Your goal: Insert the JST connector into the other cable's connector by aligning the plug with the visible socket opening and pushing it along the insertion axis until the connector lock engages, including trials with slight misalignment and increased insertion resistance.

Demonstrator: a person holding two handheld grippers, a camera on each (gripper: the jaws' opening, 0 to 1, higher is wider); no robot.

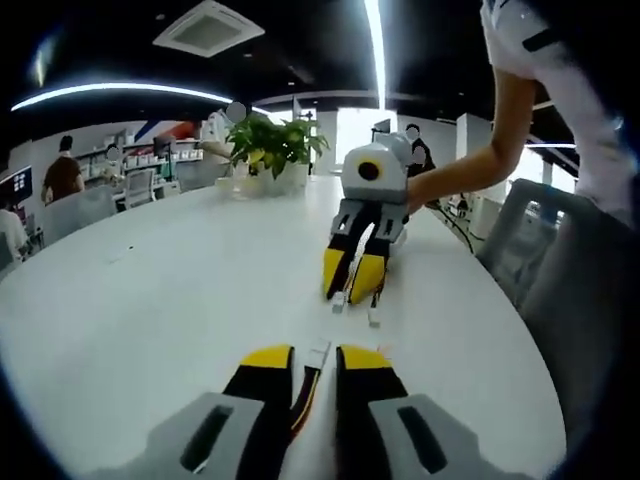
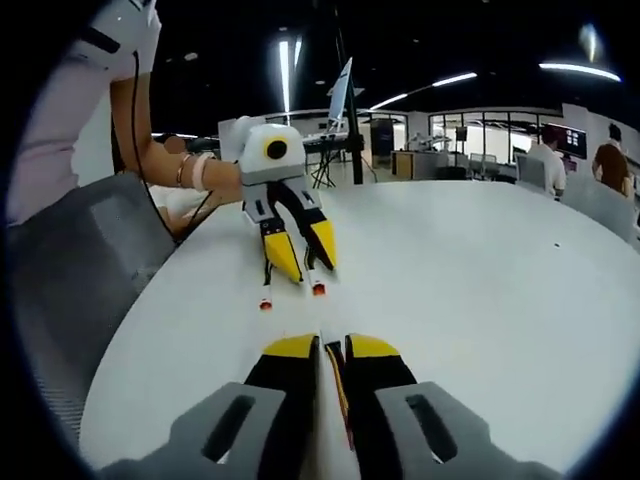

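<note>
In the left gripper view my left gripper is shut on a cable of coloured wires, whose white JST connector sticks out past the yellow fingertips. Facing it across the white table is my right gripper, held by a hand, with small white connector ends hanging below its tips. In the right gripper view my right gripper is shut on a thin cable. My left gripper faces it, with red-tipped cable ends below it. The two connecters are apart.
The round white table's edge curves at the right, beside a grey chair. Potted plants stand at the table's far side. The person's arm and another grey chair are at the left. People sit at distant desks.
</note>
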